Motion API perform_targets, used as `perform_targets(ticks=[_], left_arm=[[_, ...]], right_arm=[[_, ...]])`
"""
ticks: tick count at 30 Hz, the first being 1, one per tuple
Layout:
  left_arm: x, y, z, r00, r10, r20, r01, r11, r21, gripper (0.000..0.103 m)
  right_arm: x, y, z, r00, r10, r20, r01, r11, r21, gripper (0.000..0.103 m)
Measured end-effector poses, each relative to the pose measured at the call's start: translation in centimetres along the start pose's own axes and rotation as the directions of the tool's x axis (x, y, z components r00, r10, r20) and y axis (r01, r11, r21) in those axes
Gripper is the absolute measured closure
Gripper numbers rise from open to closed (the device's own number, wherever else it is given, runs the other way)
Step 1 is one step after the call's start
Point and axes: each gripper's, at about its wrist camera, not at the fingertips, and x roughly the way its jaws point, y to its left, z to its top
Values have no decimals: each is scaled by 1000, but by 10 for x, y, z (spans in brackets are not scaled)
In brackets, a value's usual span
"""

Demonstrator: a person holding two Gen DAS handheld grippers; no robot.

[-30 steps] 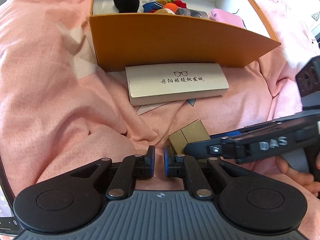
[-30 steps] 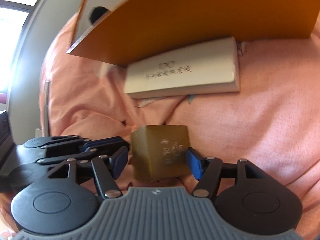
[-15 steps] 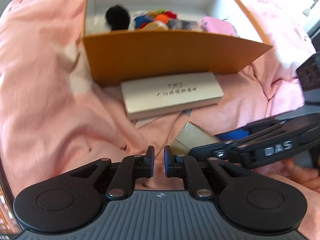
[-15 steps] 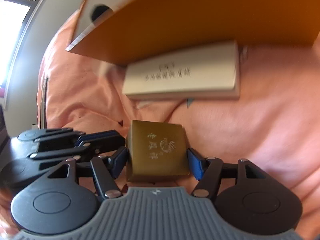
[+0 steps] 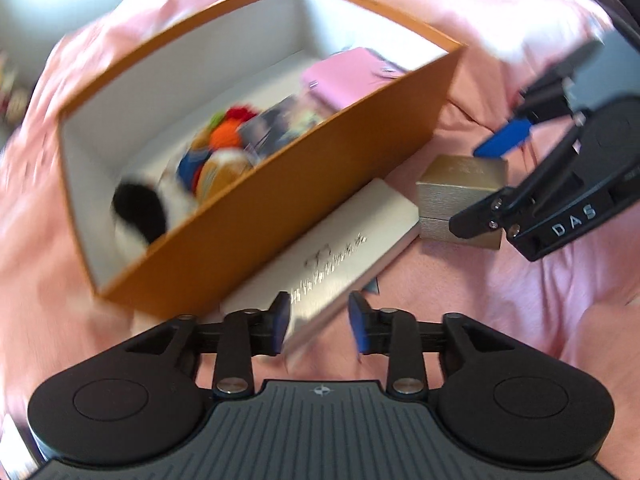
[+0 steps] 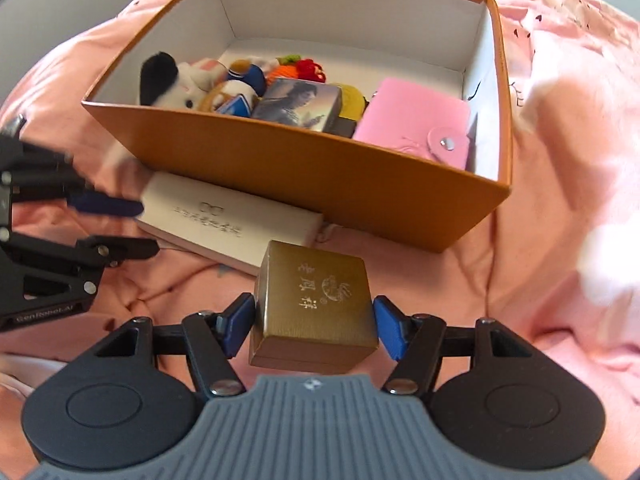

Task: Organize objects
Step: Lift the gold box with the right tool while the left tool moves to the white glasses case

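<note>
The left wrist view is smeared by motion, so the toys in the orange box (image 5: pixel 320 184) blur into patches of colour, and the print on the white case (image 5: pixel 352 240) cannot be read. In the right wrist view the box's near wall hides the lower part of everything inside.

The right claw (image 6: pixel 314 322) is closed onto one gold box (image 6: pixel 316 304), a blue pad pressed against each side, holding it above the pink bedspread (image 6: pixel 560 280) just in front of the orange box. The left claw (image 5: pixel 319 322) is parted about halfway and grips nothing; the near end of the white case lies between and beyond its pads, contact unclear.

Inside the orange box: one black-and-white plush (image 6: pixel 168 80), one pink snap wallet (image 6: pixel 416 124), one picture-printed tin (image 6: pixel 300 100), and a heap of knitted toys (image 6: pixel 280 70) too tangled to count. One white case lies outside, against the box's front wall.
</note>
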Motion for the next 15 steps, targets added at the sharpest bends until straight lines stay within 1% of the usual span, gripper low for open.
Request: perform_targets(ticks=[1,2,6,9,11,13,15], left_arm=[[3,-2,2,1000,1,7,-1,999,40,54],[6,-3,4,1000,2,11,-3,997,76,53],[22,-6,9,1000,-10,-4,10,979,202,51],[31,-9,12,996,-67,-51,79,957,278,51],[34,-15,12,995,-77,-67,95,933,346,51],[36,-23,11,996,-50,-69,75,899,431,51],[38,-34,8,998,-7,-64,38,862,505,51]], right_arm=[[2,-1,0,1000,-4,-1,4,1000,-11,37],[3,-2,-1,1000,-7,-3,7,1000,-21,37],[11,-2,0,1000,-2,-8,2,999,-41,36],[14,-5,-1,1000,18,-12,-19,1000,-22,36],[16,-9,-3,999,35,-11,-35,999,-6,36],[16,-11,-4,999,47,-7,-47,999,2,36],[17,-13,-5,998,58,-5,-58,998,7,36]])
